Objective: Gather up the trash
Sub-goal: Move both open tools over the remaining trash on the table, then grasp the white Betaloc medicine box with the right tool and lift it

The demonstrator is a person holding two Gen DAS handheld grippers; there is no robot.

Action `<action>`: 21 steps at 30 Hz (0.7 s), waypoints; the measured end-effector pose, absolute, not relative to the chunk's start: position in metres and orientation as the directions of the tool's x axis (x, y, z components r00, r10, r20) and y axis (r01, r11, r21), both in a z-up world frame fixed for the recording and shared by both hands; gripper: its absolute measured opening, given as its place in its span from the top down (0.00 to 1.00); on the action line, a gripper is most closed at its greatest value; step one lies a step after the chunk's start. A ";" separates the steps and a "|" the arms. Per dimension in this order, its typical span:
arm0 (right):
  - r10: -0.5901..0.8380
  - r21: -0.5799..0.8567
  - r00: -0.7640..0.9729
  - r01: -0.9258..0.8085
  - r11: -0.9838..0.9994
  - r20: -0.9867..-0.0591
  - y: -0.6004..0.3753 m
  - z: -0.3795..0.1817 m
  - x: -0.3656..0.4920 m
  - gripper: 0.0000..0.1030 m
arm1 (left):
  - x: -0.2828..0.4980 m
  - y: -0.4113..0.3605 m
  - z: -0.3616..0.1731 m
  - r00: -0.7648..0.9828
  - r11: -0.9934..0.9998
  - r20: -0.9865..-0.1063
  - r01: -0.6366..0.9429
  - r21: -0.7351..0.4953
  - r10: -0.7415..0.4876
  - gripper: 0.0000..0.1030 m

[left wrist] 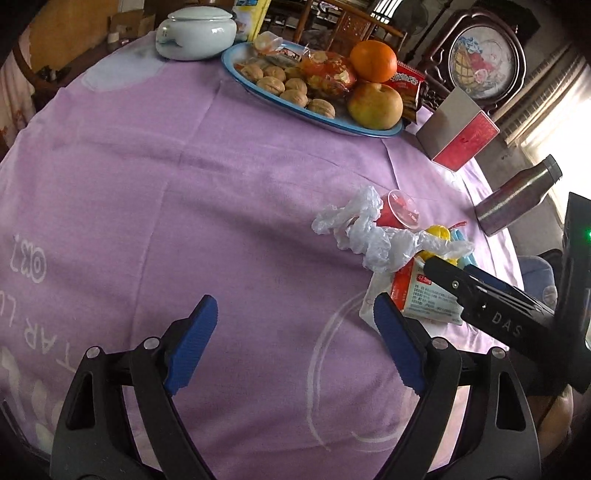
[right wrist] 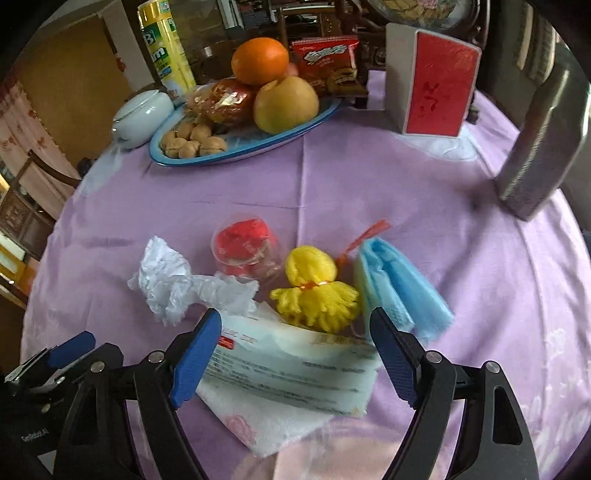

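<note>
A small trash pile lies on the purple tablecloth (right wrist: 369, 184): crumpled white plastic (right wrist: 177, 280) (left wrist: 365, 232), a red cup (right wrist: 247, 247) (left wrist: 399, 210), a yellow yarn tassel (right wrist: 314, 291), a folded blue sheet (right wrist: 399, 284), and a printed white wrapper (right wrist: 295, 365) (left wrist: 424, 291) on a paper napkin (right wrist: 273, 421). My right gripper (right wrist: 295, 354) (left wrist: 448, 266) hangs open just over the wrapper, which lies between its pads without being pressed. My left gripper (left wrist: 295, 343) is open over bare cloth, left of the pile. One of its fingers (right wrist: 70, 350) shows in the right wrist view.
A blue tray (left wrist: 295, 110) (right wrist: 236, 157) with walnuts, an orange, an apple and snack packets stands at the back. Beside it are a white lidded jar (left wrist: 195, 33) (right wrist: 142, 114), a red-faced box (left wrist: 458, 129) (right wrist: 439, 92) and a steel bottle (left wrist: 517, 195) (right wrist: 539, 140) near the right table edge.
</note>
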State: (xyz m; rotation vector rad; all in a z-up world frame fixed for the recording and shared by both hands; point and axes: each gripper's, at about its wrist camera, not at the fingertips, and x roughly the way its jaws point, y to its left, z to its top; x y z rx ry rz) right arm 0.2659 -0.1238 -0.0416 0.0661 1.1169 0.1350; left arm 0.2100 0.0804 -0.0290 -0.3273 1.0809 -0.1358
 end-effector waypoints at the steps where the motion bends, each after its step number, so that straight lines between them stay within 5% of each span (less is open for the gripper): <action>1: 0.152 0.131 0.420 -0.078 0.988 -0.895 -0.124 -0.044 0.267 0.21 | 0.210 0.080 -0.029 0.469 0.944 -0.842 -0.049 -0.325 -0.266 0.19; 10: 0.373 0.361 0.180 -0.095 0.928 -0.910 -0.131 -0.050 0.222 0.21 | 0.211 0.084 -0.031 0.456 0.934 -0.843 -0.064 -0.351 -0.286 0.19; 21: 0.076 0.009 0.327 -0.203 0.979 -0.942 -0.087 -0.044 0.224 0.26 | 0.211 0.082 -0.035 0.443 0.935 -0.848 -0.058 -0.351 -0.291 0.19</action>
